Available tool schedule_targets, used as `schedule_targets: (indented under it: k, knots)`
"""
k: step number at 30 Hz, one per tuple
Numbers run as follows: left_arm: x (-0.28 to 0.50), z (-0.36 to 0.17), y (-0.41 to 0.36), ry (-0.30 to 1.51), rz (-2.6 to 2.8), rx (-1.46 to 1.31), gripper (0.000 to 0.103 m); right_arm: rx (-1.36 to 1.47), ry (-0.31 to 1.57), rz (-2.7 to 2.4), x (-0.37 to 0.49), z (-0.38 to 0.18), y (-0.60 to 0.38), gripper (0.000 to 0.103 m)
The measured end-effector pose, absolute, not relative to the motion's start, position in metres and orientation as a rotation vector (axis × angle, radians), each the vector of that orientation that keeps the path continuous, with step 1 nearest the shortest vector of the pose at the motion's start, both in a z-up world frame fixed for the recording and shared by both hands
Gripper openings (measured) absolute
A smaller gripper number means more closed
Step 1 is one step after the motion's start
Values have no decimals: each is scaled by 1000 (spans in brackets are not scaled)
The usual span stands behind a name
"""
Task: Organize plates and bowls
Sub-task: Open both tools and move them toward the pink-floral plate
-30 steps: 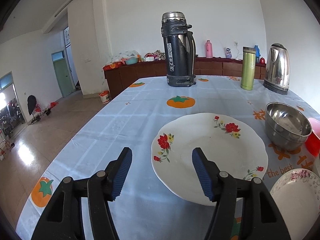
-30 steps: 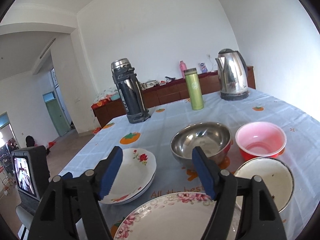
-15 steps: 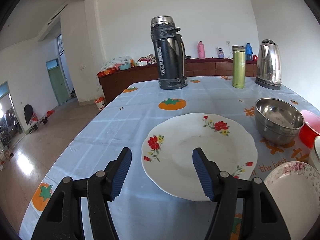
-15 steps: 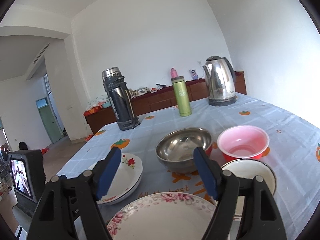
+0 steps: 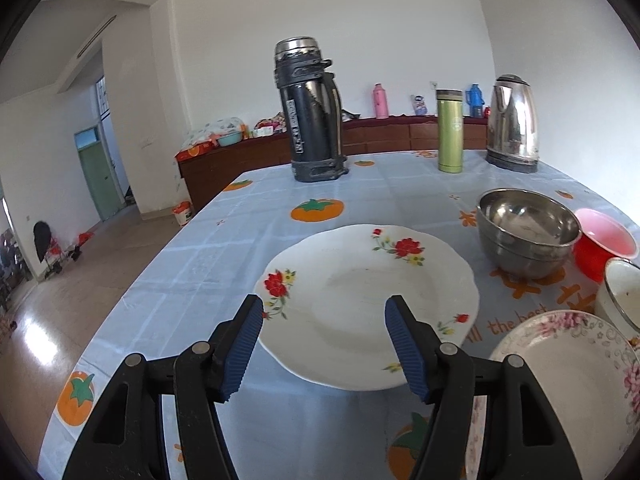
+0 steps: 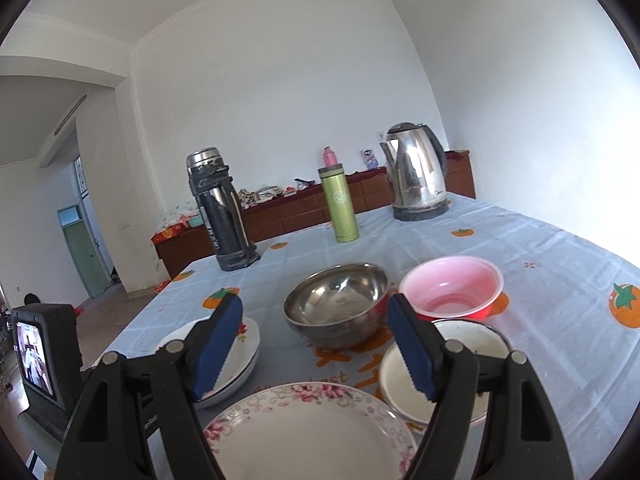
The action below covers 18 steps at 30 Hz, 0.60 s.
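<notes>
Count on my table [image 5: 248,240], both wrist views checked against each other.

Plates: red-flower plates [image 6: 240,356], stacked; the right wrist view shows two rims, so I log 2. Pink-flower plate [image 6: 312,436]: 1. Plates in all: 3.

Bowls: steel bowl [image 6: 338,304], 1; the left wrist view shows a line round its wall, and I cannot tell whether a second one is nested under it. Pink bowl [image 6: 452,292]: 1. White bowl [image 6: 472,344]: 1. Bowls in all: 3 at least.

Vessels at the far end: black thermos [image 5: 310,112], 1; green flask [image 5: 450,130], 1; steel kettle [image 5: 512,124], 1.

My own tools: left gripper [image 5: 324,344] and right gripper [image 6: 316,344], 2, with two blue pads on each.
</notes>
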State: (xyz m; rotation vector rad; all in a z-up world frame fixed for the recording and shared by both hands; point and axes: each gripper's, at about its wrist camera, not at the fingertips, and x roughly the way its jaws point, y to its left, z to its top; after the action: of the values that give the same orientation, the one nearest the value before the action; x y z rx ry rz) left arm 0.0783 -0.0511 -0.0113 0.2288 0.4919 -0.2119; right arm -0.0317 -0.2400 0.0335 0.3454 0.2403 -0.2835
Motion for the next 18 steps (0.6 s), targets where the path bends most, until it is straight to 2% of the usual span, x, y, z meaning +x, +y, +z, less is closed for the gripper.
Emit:
schedule_targets:
  k: [18]
  knots:
    - [68, -12, -64, 505, -298, 256, 66, 371, 255, -371, -61, 31, -263, 78]
